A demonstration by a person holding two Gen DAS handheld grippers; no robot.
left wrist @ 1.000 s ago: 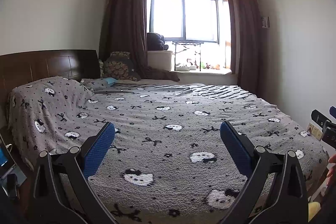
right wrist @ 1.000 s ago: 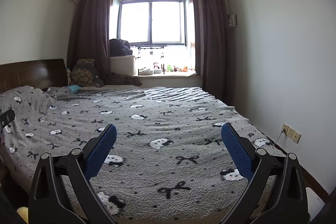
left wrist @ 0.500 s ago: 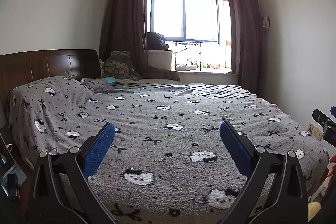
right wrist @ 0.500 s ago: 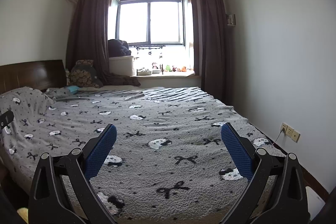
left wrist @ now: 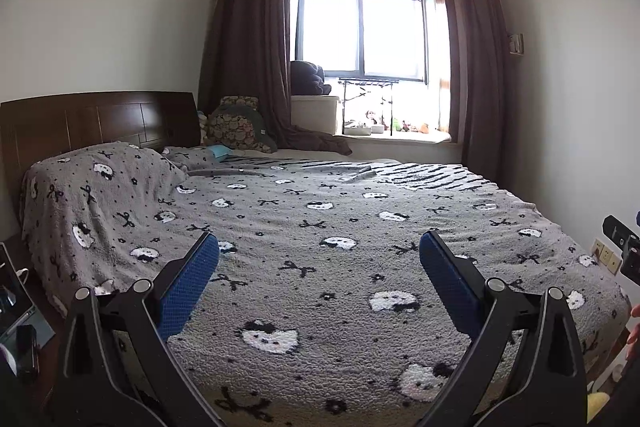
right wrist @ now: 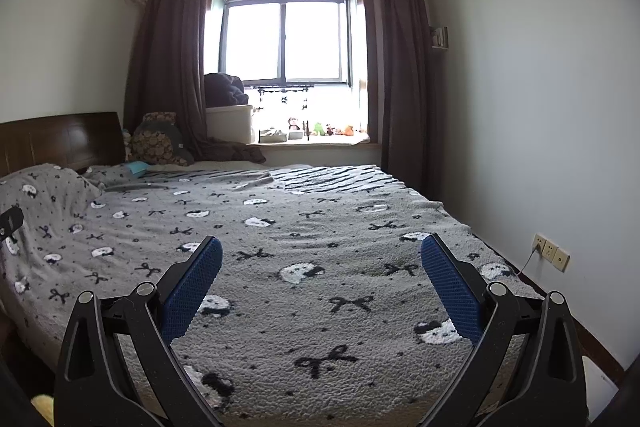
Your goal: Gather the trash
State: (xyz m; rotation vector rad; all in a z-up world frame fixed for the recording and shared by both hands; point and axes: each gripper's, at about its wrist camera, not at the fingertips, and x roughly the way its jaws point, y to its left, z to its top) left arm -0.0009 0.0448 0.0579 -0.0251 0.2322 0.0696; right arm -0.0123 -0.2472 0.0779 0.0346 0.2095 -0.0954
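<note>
My left gripper (left wrist: 319, 247) is open and empty, held above the near side of a bed with a grey blanket (left wrist: 320, 227) patterned with cats and bows. My right gripper (right wrist: 318, 251) is also open and empty above the same blanket (right wrist: 320, 227). A small light-blue item (left wrist: 219, 150) lies at the far left of the bed near the pillows; it also shows in the right wrist view (right wrist: 138, 167). I cannot tell what it is. No clear trash shows on the blanket.
A dark wooden headboard (left wrist: 100, 119) stands at left. A patterned cushion (left wrist: 240, 127) leans by the curtain. The window sill (left wrist: 396, 137) holds small toys and a white box. Wall sockets (right wrist: 552, 253) sit low on the right wall. A nightstand with devices (left wrist: 16, 311) is at lower left.
Both views have shifted only slightly; the bed sits a touch lower in the left view. Both grippers stay open and empty.
</note>
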